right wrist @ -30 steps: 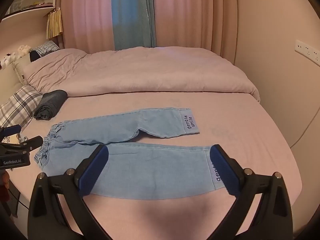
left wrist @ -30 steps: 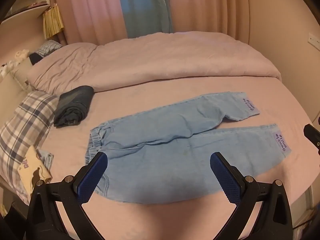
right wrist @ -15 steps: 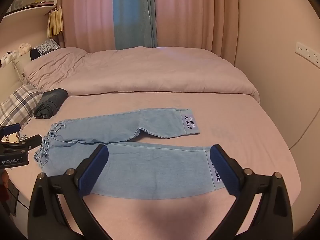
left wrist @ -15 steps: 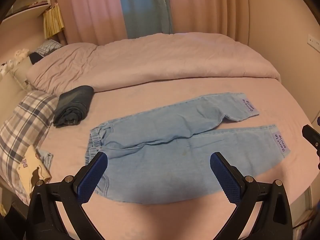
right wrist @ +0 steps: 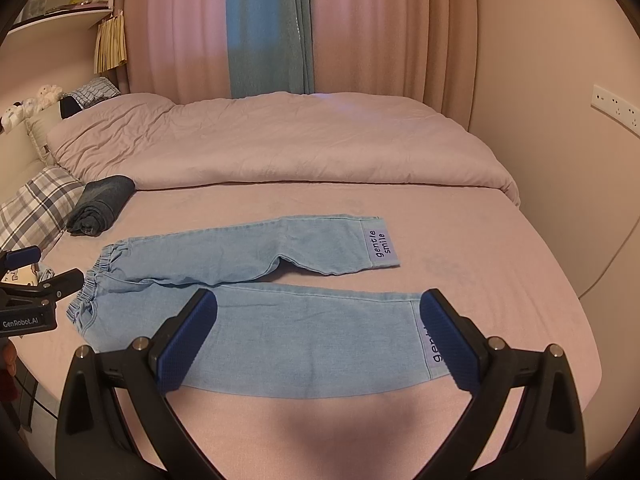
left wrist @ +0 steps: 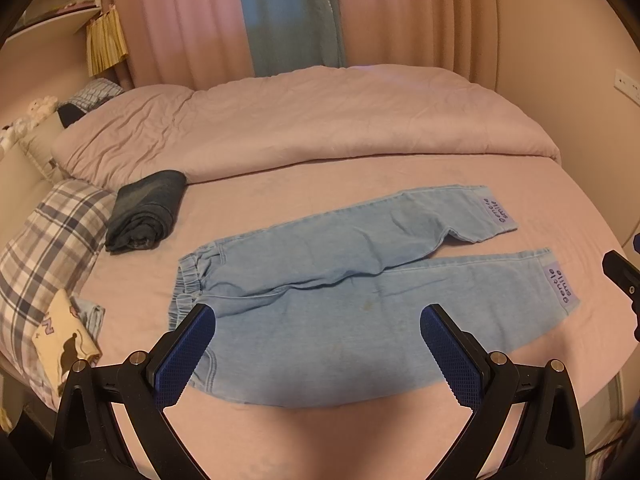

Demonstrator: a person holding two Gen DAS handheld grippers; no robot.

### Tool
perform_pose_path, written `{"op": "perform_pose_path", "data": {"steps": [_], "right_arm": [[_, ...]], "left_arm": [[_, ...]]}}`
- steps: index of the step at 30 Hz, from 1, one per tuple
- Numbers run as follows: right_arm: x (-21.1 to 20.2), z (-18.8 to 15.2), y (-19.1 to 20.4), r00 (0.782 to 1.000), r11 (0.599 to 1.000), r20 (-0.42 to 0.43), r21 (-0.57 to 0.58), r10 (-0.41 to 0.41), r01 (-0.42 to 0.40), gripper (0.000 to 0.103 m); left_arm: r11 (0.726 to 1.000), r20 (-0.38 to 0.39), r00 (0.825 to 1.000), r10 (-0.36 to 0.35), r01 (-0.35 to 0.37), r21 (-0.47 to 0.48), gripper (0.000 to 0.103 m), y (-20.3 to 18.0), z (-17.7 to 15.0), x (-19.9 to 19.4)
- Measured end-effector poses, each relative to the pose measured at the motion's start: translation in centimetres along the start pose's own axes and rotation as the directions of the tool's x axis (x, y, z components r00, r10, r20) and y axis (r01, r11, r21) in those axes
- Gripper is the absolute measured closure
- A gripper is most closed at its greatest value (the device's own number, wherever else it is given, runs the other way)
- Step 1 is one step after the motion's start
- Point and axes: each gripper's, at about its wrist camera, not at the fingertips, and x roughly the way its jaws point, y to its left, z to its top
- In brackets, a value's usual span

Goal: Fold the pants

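The light-blue pants (left wrist: 360, 312) lie flat on the pink bed (left wrist: 400, 208), waistband toward the plaid pillow (left wrist: 44, 240) and both legs running away from it, the far leg kinked partway and angling off from the near one. Both grippers hang above the near edge of the pants with nothing in them: the left gripper (left wrist: 316, 354) has its blue pads spread wide over the seat and thigh of the near leg, and the right gripper (right wrist: 318, 340) is just as wide open above the same leg toward its cuff. Nothing has been folded yet, as far as I can judge. The trouble I would expect comes from that splayed far leg — if the near leg is lifted over it without the kink being straightened, the two will not stack and the fold ends up crooked. A pinch that catches only the top layer of denim would leave the underside behind; a pinch that goes too deep could drag the sheet up with it. Pulling toward the pillow also risks bumping the rolled dark garment (left wrist: 146, 212) beside it — though that sits well apart from the pants.
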Motion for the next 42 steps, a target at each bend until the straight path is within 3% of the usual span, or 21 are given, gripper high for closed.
{"op": "perform_pose_path", "data": {"steps": [42], "right_arm": [[0.27,-0.20,0.86,1.000,1.000,-0.006,-0.019,-0.004,0.003,0.001]], "left_arm": [[1.000,0.000,1.000,-0.001,0.001,-0.006,0.001,0.41,-0.51,0.32]]}}
